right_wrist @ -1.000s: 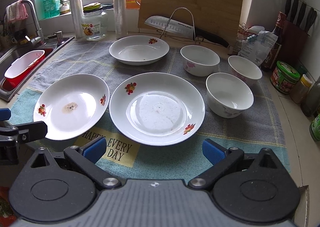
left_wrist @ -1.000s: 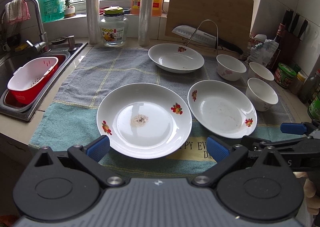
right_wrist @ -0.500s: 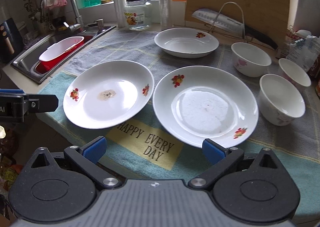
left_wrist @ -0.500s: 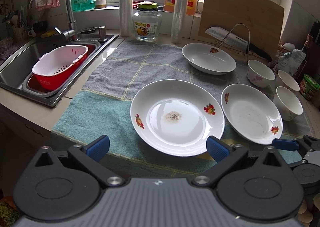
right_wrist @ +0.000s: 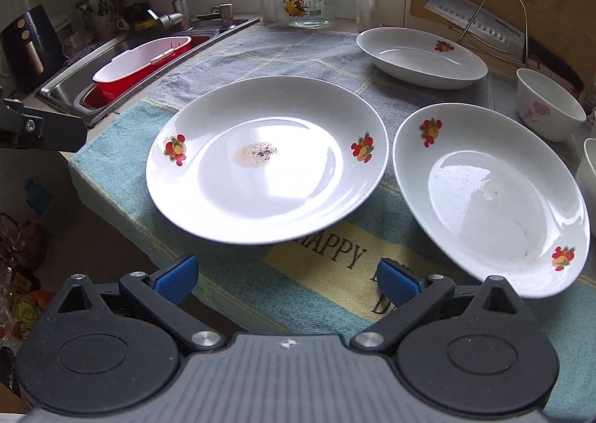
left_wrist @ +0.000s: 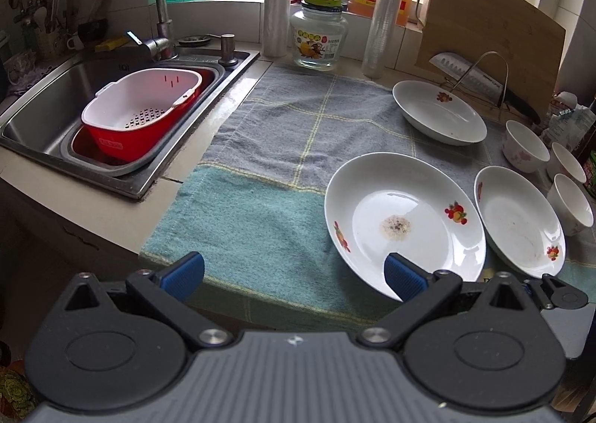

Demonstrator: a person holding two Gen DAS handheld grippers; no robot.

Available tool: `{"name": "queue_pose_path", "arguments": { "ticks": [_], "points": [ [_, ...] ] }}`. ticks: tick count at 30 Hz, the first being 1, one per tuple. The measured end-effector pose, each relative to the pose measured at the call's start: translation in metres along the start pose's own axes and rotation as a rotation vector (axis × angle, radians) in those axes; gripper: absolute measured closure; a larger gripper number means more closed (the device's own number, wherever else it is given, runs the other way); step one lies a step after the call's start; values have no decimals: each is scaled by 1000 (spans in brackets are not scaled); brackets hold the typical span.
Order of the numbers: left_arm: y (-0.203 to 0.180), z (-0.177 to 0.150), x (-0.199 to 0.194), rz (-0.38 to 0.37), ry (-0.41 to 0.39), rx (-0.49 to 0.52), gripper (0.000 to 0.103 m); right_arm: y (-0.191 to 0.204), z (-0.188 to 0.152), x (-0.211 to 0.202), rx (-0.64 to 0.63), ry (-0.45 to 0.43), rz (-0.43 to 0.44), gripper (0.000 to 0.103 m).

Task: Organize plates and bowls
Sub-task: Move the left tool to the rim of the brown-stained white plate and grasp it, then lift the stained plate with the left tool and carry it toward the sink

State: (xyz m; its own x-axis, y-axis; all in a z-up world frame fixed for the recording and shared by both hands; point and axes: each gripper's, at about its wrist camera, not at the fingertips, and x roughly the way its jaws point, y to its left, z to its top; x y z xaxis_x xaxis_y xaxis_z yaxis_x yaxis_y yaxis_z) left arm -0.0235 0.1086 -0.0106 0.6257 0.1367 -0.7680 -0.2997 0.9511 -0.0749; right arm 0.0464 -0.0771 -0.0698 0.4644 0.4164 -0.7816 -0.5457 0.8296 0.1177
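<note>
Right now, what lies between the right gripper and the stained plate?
Only towel: the right wrist view shows bare cloth with lettering between the open right gripper and the stained plate.

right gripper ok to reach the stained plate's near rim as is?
Probably yes. The right gripper is open and empty, the stained plate lies just ahead on the towel, and nothing sits between them.

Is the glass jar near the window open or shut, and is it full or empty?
The glass jar is shut: its yellow-green lid sits on top. It looks empty; the clear glass shows nothing inside.
</note>
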Motion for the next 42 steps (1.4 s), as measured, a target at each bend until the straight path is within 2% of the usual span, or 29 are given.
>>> {"name": "queue_pose_path", "arguments": {
  "ticks": [7,13,20,28,32,40,42],
  "points": [
    [18,9,19,-36,30,26,1,12,9,18,-29,-23,-52,0],
    [23,22,37,-96,46,74,1,20,10,27,-79,-48,-85,0],
    [14,41,63,-222,73,163,1,21,9,29,-108,-86,-63,0],
    [-21,61,94,-354,119,253,1,19,8,28,-128,-104,-43,0],
    [-31,67,114,-379,151,265,1,16,6,28,-146,-120,-26,0],
    [-39,66,146,-394,276,391,1,15,6,27,-163,-126,-13,0],
    [-39,65,149,-391,279,431,1,15,6,26,-160,-125,-15,0]
  ]
}}
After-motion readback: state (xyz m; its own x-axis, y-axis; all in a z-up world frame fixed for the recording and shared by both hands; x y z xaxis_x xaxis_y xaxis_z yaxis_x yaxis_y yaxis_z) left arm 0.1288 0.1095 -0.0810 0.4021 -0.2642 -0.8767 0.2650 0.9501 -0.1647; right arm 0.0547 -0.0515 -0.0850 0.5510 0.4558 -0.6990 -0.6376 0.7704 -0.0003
